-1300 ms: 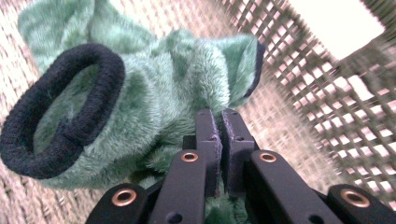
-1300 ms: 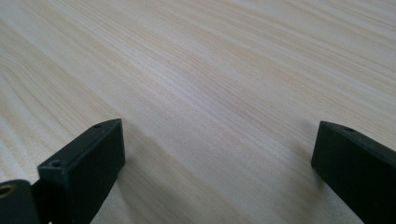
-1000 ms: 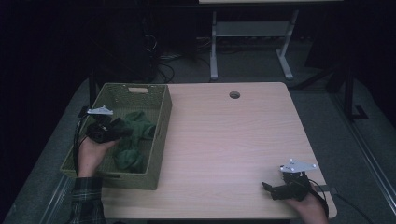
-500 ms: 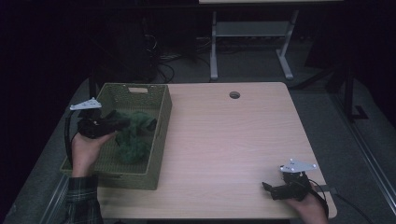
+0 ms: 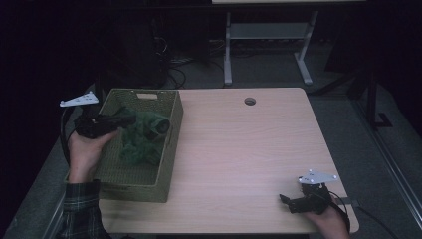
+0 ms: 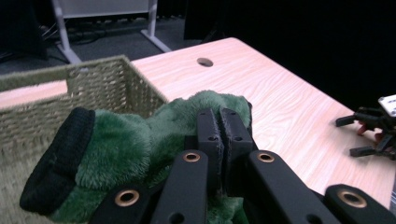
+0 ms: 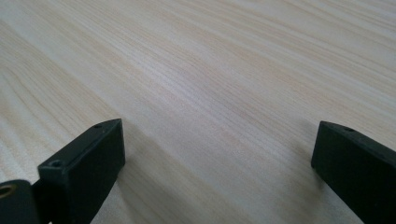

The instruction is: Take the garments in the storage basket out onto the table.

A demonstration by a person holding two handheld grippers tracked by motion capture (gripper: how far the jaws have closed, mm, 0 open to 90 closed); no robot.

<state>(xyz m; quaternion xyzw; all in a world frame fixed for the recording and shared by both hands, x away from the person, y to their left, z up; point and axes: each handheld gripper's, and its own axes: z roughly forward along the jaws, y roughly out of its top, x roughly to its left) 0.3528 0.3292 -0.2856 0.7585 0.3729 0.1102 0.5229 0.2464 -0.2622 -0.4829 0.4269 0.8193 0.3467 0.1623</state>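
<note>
A fuzzy green sock with a black cuff (image 6: 116, 149) hangs lifted over the woven basket (image 5: 169, 144), with my left gripper (image 5: 127, 119) shut on it. The same sock (image 5: 152, 124) shows above the basket's upper half in the high view, and more green fabric (image 5: 139, 152) lies inside below it. In the left gripper view my left gripper (image 6: 223, 126) has its jaws pressed together on the plush. My right gripper (image 5: 284, 200) rests low over the table's front right corner, open with nothing between its jaws, and my right gripper (image 7: 215, 154) faces bare wood.
The wooden table (image 5: 249, 149) has a round cable hole (image 5: 250, 101) near its far edge. Beyond the table stands a white desk frame (image 5: 268, 45) with cables on the dark floor. The basket sits at the table's left side.
My left gripper has risen out of the basket and drawn back to the left, lifting the green sock with it. The right gripper has stayed still.
</note>
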